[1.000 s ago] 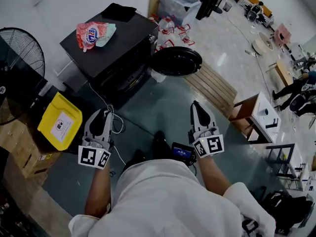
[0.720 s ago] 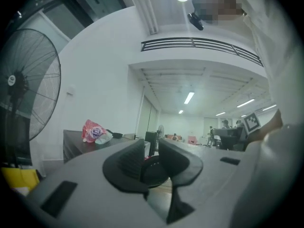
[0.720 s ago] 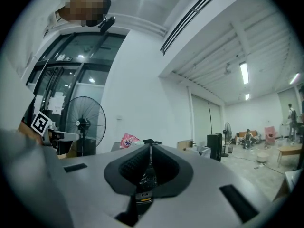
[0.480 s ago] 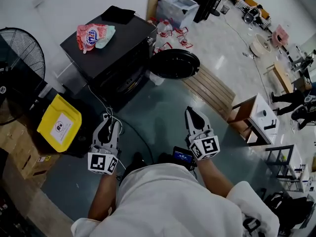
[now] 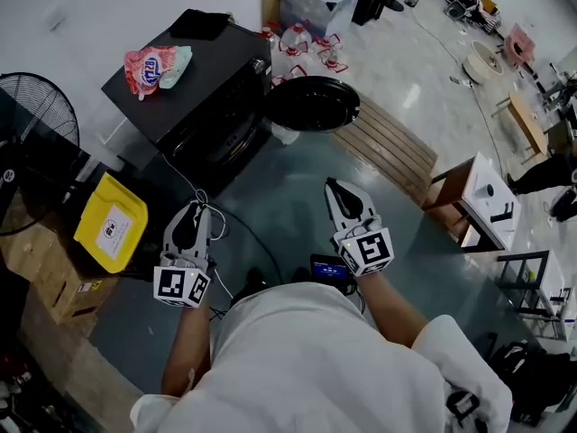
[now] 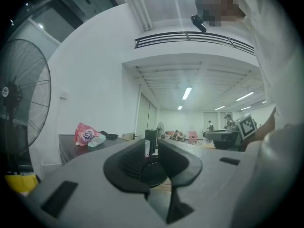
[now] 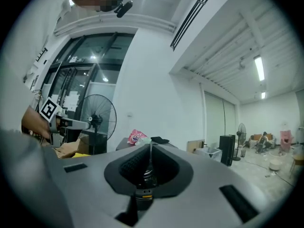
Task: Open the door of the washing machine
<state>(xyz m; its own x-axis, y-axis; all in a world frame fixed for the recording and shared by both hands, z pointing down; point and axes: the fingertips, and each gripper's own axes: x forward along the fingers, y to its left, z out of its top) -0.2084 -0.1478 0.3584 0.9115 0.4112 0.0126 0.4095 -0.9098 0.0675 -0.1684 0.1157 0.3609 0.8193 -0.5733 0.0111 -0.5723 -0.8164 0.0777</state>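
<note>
The black washing machine (image 5: 207, 97) stands at the upper left of the head view. Its round door (image 5: 314, 104) hangs swung out to the right, wide open. A pink detergent bag (image 5: 155, 66) lies on the machine's top. My left gripper (image 5: 196, 207) hovers over the floor in front of the machine with a narrow gap between its jaws and nothing in it. In the left gripper view the dark door (image 6: 151, 169) shows through that gap of the left gripper (image 6: 152, 148). My right gripper (image 5: 334, 186) is shut and empty, short of the door; its jaws meet in the right gripper (image 7: 151, 146) view.
A standing fan (image 5: 36, 115), a yellow bin (image 5: 110, 222) and cardboard boxes (image 5: 54, 282) sit left of the machine. A cable (image 5: 225, 233) trails on the floor. A wooden pallet (image 5: 392, 152) and a small white table (image 5: 487, 201) lie to the right.
Both grippers shifted a little: the left one toward the right of the picture, the right one leftward and lower. The door stays open and neither gripper touches anything.
</note>
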